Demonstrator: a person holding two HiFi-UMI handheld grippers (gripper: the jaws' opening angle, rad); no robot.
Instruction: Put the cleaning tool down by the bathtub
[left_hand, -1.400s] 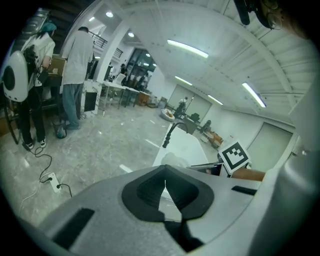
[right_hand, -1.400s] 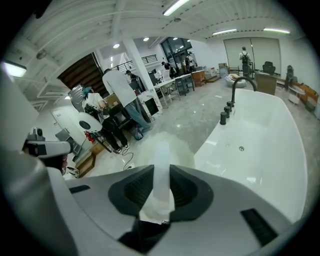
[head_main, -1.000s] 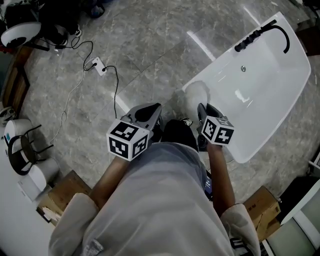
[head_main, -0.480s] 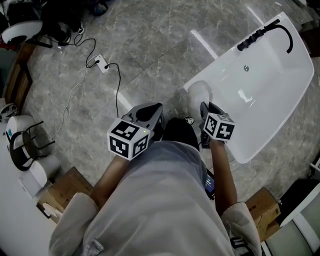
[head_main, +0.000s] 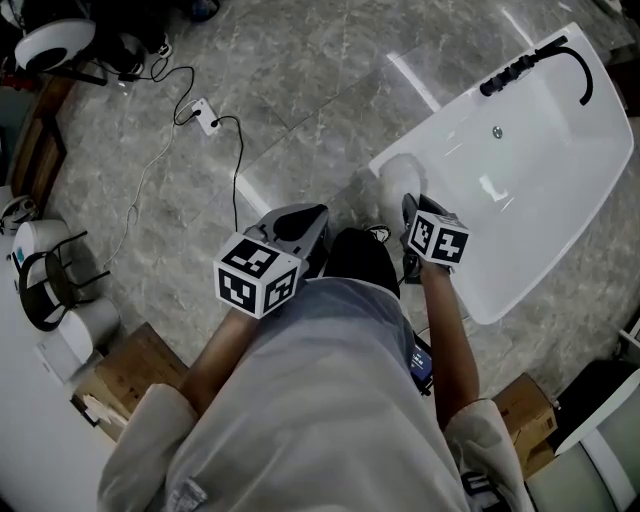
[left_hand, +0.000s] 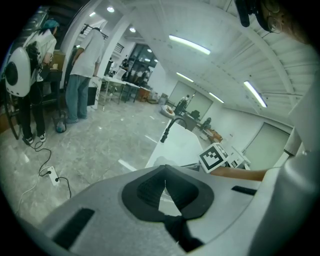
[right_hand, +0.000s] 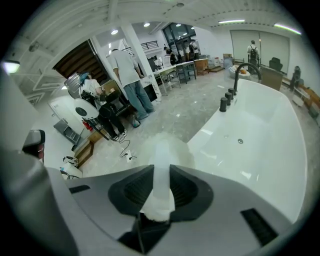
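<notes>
Head view, change: right gripper (head_main: 408, 207) sits a touch higher in frame vs 1 s ago. Cleaning tool (head_main: 401, 176) went with it, and its fluffy head is centre-right, at the near corner of the bathtub (head_main: 545, 170).
Vs earlier frame: tub also drifted slightly up-right, so part of the shift looks like camera motion. Tool-to-tub relation is approx the same.
Left gripper (head_main: 300, 222): same spot, lower centre-left, no change.
Right gripper view, grip: 2 pads clenched on the tool's white handle (right_hand: 161, 172), w/ the head past the jaws, frame centre, tub rim (right_hand: 210, 131) to its right.
Left gripper view, grip: jaw tips together, nothing between them, idle (left_hand: 165, 186).
Tool contact w/ floor: can't tell.
Task meaning (judgement): tool is carried to the tub but not yet put down. Lowering and release remain.
</notes>
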